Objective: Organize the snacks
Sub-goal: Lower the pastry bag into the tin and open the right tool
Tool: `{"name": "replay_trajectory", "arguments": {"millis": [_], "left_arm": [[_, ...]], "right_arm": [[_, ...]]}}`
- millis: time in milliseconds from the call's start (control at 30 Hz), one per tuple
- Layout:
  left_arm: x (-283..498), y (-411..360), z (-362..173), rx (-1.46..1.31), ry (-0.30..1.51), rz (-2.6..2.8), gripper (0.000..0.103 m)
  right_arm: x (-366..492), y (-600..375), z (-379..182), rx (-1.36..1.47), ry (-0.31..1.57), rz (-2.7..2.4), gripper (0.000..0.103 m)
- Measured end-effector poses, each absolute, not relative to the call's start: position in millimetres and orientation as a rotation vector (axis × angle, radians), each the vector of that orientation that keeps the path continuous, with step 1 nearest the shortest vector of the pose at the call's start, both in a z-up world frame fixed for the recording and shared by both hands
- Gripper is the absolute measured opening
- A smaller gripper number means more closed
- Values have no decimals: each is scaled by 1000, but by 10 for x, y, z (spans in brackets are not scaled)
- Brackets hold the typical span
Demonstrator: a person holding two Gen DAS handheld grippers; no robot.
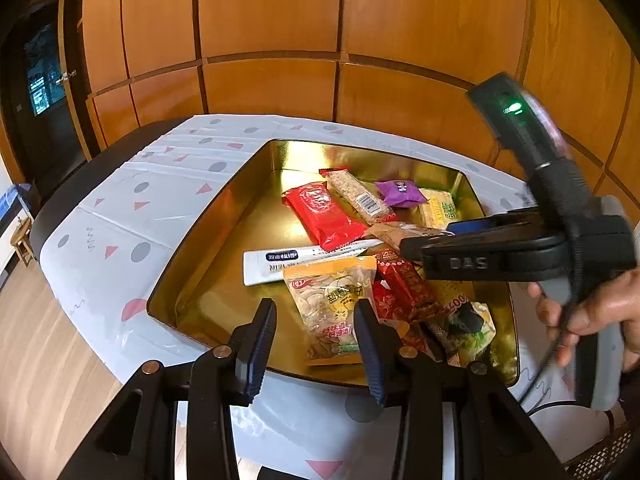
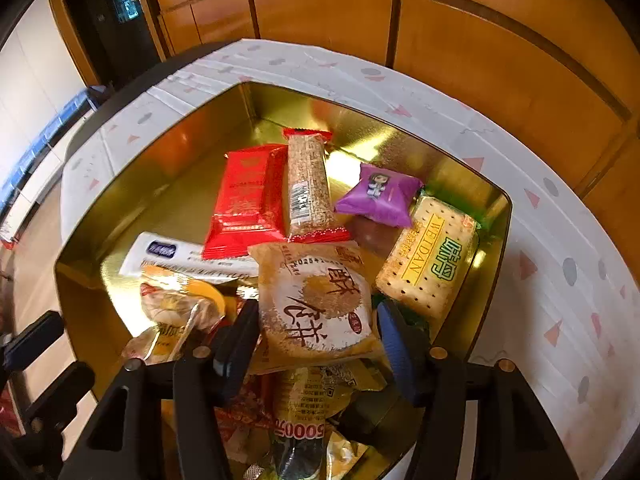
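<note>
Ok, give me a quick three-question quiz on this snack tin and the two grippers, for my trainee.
1. True or false: the left gripper holds a snack.
2. Which lies between the red packet and the purple packet? A grain bar, B drink can, C apple.
3. What sits between the fingers of the right gripper?
Key: 1 false, it is open and empty. 2 A. 3 the brown pastry packet.

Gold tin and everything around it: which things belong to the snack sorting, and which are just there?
Belongs to the job:
gold tin
pastry packet between the right claw fingers
red packet
purple packet
cracker pack

Just there:
patterned tablecloth
wood panelling
</note>
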State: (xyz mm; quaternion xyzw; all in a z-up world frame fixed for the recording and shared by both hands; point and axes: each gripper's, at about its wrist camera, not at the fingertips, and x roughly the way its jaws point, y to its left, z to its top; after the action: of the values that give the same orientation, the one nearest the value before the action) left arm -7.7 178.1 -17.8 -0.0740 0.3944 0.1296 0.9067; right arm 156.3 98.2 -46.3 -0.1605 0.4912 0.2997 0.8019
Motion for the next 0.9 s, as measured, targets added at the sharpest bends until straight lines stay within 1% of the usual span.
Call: {"name": "replay_trajectory", "arguments": {"millis": [167,233,267,333,367,500,633,667,733,767,800,867,900], "left_arm": [[-70,1744,-196,-152,819,263,40],[-79,1731,-188,-151,820,263,40],[-81,1730,-190,-150,820,263,40],[-89,1720,-184,-148,819,264,40],[-90,1714,-183,-147,820,264,40],[-111,1699,-166,-143,818,264,40],[-122,1678,-145,-141,816,264,40],[-124,1672,-135,-141,814,264,40],[-135,1653,-117,-137,808,264,40],[-137,1644,-107,-136,806,264,40],[-144,1634,-94,-136,802,263,40],[-157,1603,-65,-131,793,262,41],[-163,1579,-53,-125,789,262,42]], "right_arm": [[1442,838,-357,-322,1011,658,61],[1420,840,-378,-336,1007,660,57],[1419,856,-409,-353,1007,649,44],[1453,883,-475,-367,1017,621,31],[1488,920,-527,-363,1024,617,29],[1529,961,-630,-364,1043,607,29],[1457,921,-547,-346,1014,615,30],[1432,891,-501,-341,1003,617,31],[1376,836,-415,-327,977,610,42],[1342,788,-365,-313,962,603,50],[1310,750,-324,-301,949,600,53],[1225,626,-225,-278,923,586,53],[1173,565,-186,-266,911,572,57]]}}
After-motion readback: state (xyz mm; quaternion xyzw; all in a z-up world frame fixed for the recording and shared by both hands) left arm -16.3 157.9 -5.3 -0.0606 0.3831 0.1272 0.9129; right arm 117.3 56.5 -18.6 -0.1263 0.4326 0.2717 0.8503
